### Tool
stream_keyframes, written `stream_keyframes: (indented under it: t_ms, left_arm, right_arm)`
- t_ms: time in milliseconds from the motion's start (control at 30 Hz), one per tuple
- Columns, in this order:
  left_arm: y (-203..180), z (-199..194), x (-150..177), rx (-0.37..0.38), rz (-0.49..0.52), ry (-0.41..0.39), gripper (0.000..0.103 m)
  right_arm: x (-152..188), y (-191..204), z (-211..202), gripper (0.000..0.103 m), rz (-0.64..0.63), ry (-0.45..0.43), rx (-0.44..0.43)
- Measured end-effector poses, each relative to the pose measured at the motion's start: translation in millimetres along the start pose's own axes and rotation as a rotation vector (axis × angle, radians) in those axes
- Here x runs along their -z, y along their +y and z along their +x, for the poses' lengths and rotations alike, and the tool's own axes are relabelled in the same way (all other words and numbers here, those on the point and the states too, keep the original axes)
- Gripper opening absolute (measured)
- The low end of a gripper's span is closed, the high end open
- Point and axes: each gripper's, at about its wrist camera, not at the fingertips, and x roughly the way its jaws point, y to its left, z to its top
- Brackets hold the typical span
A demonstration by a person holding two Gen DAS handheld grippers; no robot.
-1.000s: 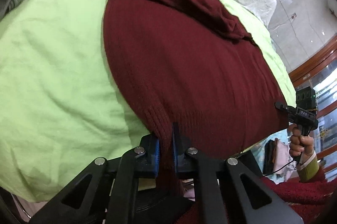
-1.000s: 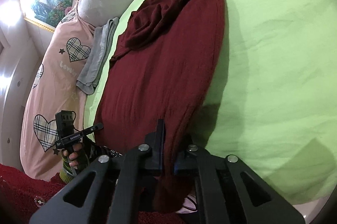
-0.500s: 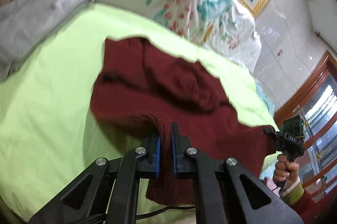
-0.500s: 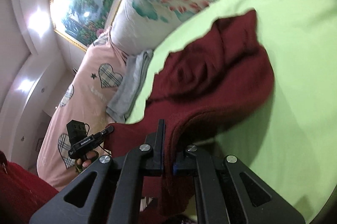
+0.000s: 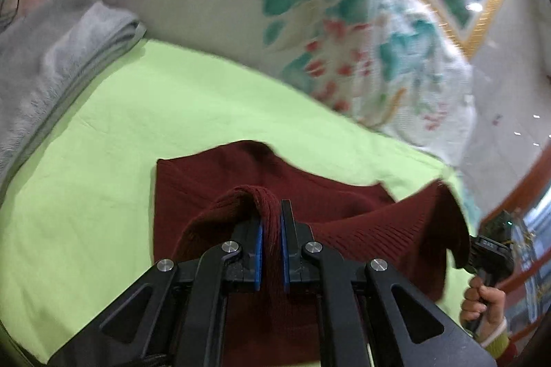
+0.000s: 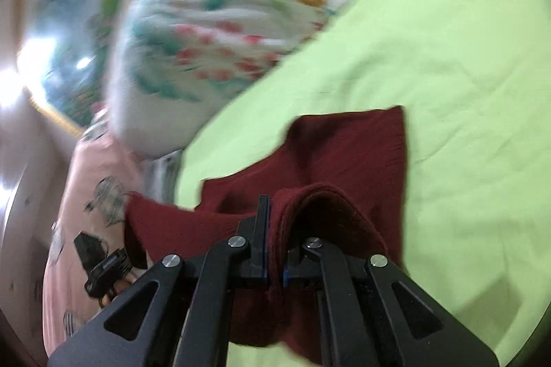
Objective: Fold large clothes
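Both grippers' fingers (image 5: pixel 288 229) pinch lifted maroon sweater (image 5: pixel 361 229) hem

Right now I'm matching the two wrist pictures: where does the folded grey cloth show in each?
Left wrist: grey cloth fills the upper-left edge, beside the green sheet.
Right wrist: only a blurred grey sliver at left-centre, below the floral quilt.
Shared landmark: the maroon sweater on the sheet.

Bright indoor light, perhaps overhead; motion blur, fisheye bending, dark corners.
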Motion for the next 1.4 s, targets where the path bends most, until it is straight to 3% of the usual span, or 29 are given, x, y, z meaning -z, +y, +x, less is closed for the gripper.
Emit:
stream_keyframes:
  t_ms: [133, 267, 433, 533, 667, 800, 933, 1133, 1300, 1400]
  left_arm:
    - [16.7, 54.3, -1.2, -0.070, -0.022, 0.082, 0.007]
    - [29.9, 79.1, 4.0, -0.087, -0.021, 0.132, 0.008]
    - [35.5, 56.6, 11.7, -0.050, -0.058, 0.117, 0.017]
    - [20.5, 27.2, 24.9, -0.021, -0.054, 0.087, 0.026]
    - [-12.6, 0.9, 55.9, 0.084, -0.006, 0.090, 0.026]
    - [-48.7, 14.5, 72.2, 0.135, 0.069, 0.144, 0.026]
    - [-55.1, 46.8, 59.7, 0.035, 0.120, 0.169, 0.026]
    - [-3.1, 71.8, 18.8, -0.139, 0.038, 0.131, 0.027]
    - [48.9, 60.8, -1.6, -0.203, -0.109, 0.074, 0.025]
    - [60.9, 44.4, 1.8, -0.181, -0.169, 0.055, 0.025]
  right_arm:
    - [-3.8, -24.9, 37.1, 0.006, 0.045, 0.053, 0.096]
    - [-2.7, -36.9, 42.8, 0.006, 0.074, 0.051, 0.081]
    - [0.7, -30.3, 27.6, 0.012, 0.066, 0.033, 0.094]
    - [6.6, -16.3, 6.7, 0.038, 0.026, -0.038, 0.111]
    - [28.0, 6.8, -14.2, 0.040, -0.043, -0.098, 0.088]
    - [57.6, 44.8, 13.9, 0.040, -0.197, 0.026, 0.036]
    - [58.2, 52.2, 43.1, 0.040, -0.278, 0.078, 0.128]
    - [11.2, 1.2, 43.6, 0.040, -0.124, -0.019, 0.248]
    - [-3.7, -15.5, 17.3, 0.040, -0.040, -0.102, 0.262]
    - [8.6, -3.2, 8.4, 0.040, -0.059, -0.117, 0.249]
